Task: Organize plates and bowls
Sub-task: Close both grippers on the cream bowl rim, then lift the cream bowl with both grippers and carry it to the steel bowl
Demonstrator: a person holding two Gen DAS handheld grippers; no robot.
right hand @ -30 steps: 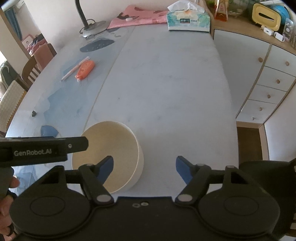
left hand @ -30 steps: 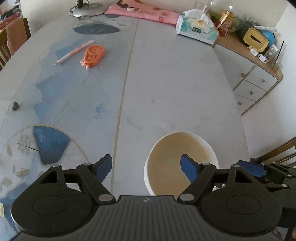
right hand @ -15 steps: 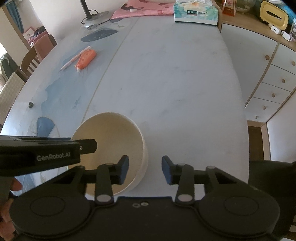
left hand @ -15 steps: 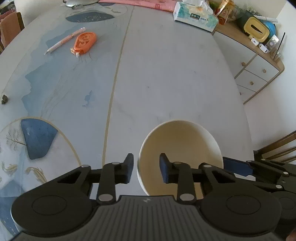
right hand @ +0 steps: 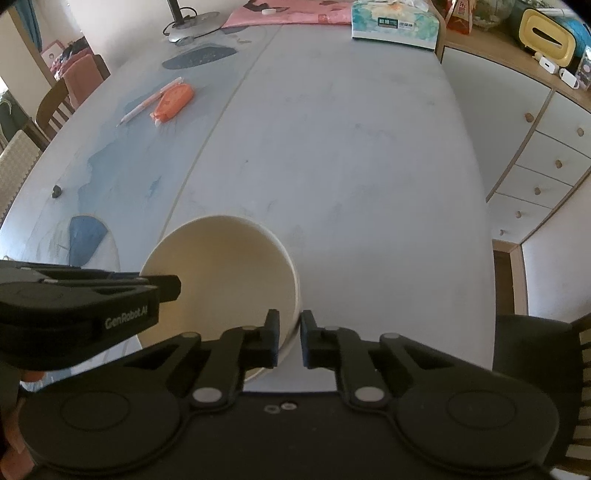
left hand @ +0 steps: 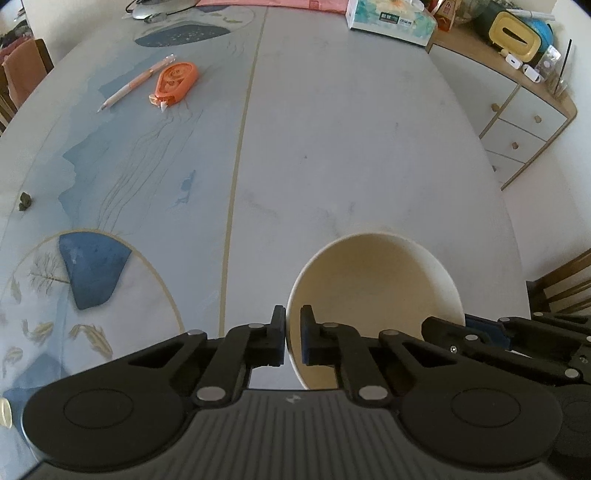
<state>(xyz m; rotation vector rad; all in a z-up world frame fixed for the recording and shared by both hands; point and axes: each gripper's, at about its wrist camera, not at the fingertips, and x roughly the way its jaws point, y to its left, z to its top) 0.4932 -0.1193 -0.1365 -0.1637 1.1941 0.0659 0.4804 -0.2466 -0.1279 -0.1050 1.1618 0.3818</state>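
Both grippers' fingers (left hand: 275,334) (right hand: 271,334) pinch the cream bowl's (left hand: 373,291) rim; it sits unmoved on the bench (left hand: 351,147), no plates visible.

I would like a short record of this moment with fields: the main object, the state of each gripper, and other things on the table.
main object: cream bowl, upright, near edge of the table
left gripper: shut on the bowl's left rim, one finger inside, one outside
right gripper: shut on the bowl's right rim
other things: orange correction tape beside a pink pen, tissue box at far end
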